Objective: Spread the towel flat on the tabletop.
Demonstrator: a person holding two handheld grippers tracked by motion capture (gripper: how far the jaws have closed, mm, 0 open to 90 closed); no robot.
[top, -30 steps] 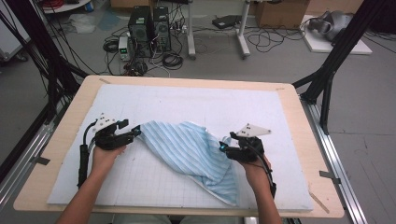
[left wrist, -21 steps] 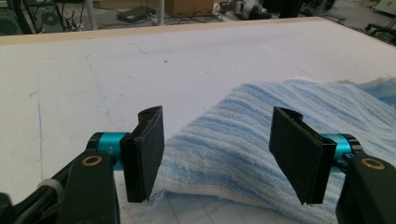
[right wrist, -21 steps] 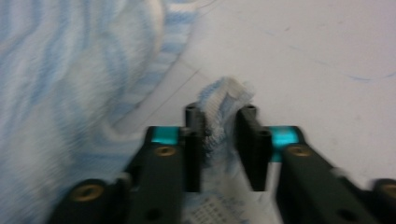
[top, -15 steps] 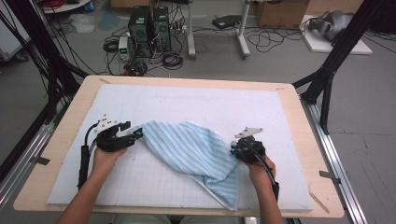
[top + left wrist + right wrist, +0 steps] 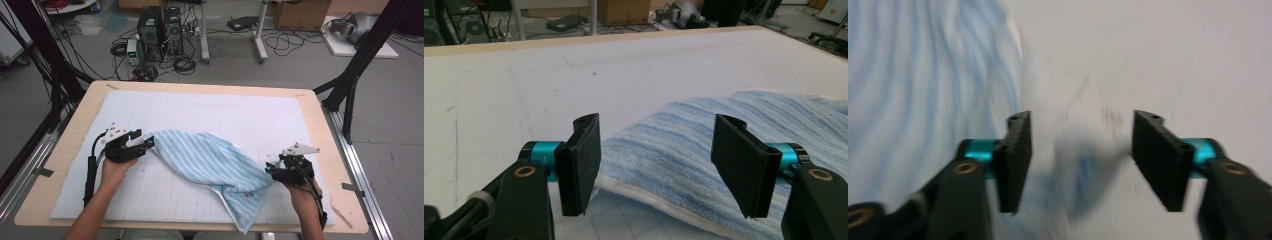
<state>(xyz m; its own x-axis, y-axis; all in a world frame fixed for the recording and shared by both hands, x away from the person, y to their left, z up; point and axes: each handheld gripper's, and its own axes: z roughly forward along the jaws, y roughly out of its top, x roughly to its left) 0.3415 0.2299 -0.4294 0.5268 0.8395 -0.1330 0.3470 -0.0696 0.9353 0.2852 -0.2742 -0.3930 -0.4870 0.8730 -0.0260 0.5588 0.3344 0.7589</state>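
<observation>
A light blue striped towel [image 5: 210, 160] lies rumpled across the middle of the white mat [image 5: 225, 105], one end hanging toward the near edge. My left gripper [image 5: 146, 142] sits at the towel's left end. In the left gripper view its jaws [image 5: 664, 167] stand open, with the towel's hemmed edge [image 5: 659, 195] lying low between them, untouched by the pads. My right gripper [image 5: 270, 171] is at the towel's right side. Its jaws [image 5: 1080, 160] have just been opening. They stand apart over bare mat, and the blurred towel [image 5: 923, 75] is off to their left.
The mat covers a wooden table [image 5: 320, 125] with aluminium rails [image 5: 360, 170] along both sides. Black frame legs [image 5: 357, 60] rise at the far left and right corners. Computer towers [image 5: 160, 27] and cables sit on the floor beyond the far edge.
My right gripper has moved right and slightly nearer, drawing the towel's right part out with it, and now stands open. The left gripper has not moved.
</observation>
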